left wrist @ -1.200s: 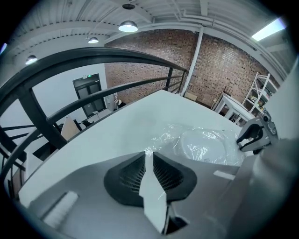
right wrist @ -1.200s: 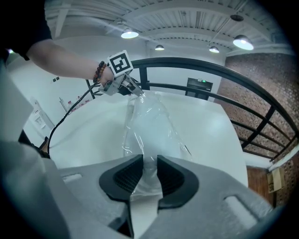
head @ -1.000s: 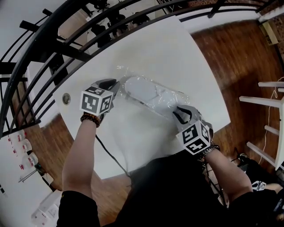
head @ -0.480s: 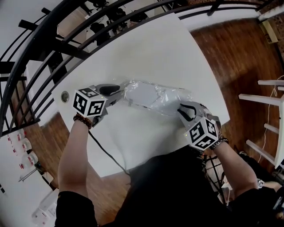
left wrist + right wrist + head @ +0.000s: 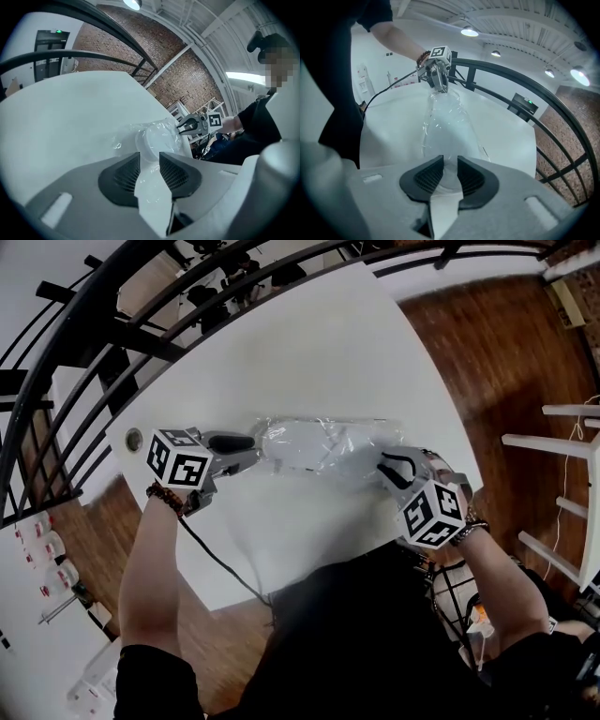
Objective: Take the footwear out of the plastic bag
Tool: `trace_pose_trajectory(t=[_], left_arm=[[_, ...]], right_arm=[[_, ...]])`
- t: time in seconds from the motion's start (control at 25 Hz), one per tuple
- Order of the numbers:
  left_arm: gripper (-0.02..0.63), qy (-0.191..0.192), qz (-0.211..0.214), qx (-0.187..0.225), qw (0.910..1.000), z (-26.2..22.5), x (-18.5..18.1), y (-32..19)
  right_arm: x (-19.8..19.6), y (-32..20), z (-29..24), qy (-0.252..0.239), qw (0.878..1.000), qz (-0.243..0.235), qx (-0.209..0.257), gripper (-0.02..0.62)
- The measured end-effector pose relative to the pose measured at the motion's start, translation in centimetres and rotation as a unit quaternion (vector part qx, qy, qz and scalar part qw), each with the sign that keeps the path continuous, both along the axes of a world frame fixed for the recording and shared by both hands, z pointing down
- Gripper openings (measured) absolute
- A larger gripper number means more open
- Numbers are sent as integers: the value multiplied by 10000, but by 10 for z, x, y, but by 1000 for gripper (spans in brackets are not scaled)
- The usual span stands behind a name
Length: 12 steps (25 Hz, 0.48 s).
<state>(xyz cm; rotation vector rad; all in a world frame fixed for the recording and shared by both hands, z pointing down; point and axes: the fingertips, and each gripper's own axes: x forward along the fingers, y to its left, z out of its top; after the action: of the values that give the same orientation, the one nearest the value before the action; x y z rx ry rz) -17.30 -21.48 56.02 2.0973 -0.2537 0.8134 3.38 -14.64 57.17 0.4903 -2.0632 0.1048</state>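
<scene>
A clear plastic bag [image 5: 349,448] with white footwear [image 5: 302,448] inside is stretched across the white table [image 5: 309,343] between my two grippers. My left gripper [image 5: 253,456] holds the bag's left end. Its jaws have just been opening wider. In the left gripper view [image 5: 149,158] crinkled plastic fills the gap and the footwear's rounded end [image 5: 157,139] sits at the pad tips. My right gripper [image 5: 384,467] pinches the bag's other end. The right gripper view [image 5: 450,165] shows film between its pads and the bag [image 5: 447,122] running up to the left gripper [image 5: 439,85].
A black curved railing [image 5: 112,329] runs behind the table's far edge. A round hole [image 5: 134,439] marks the table's left corner. A cable [image 5: 220,563] trails from the left gripper over the near edge. Wooden floor [image 5: 506,362] and a white rack [image 5: 572,442] lie to the right.
The left gripper has moved left and turned. The bag has swung from a slant to lie level and taut between the grippers. The right gripper has rolled in place.
</scene>
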Motion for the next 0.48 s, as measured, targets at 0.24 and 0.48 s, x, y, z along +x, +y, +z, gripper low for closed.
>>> trace_pose_trajectory(t=[0.24,0.48], left_arm=[[156,229,-170,-325,9991,3,9,3],[161,146,-53,-462,9988,10,19,8]], right_arm=[[-1,3,0,267,9981,-480,271,81],[0,0,-3,355,9962,-691,404,83]])
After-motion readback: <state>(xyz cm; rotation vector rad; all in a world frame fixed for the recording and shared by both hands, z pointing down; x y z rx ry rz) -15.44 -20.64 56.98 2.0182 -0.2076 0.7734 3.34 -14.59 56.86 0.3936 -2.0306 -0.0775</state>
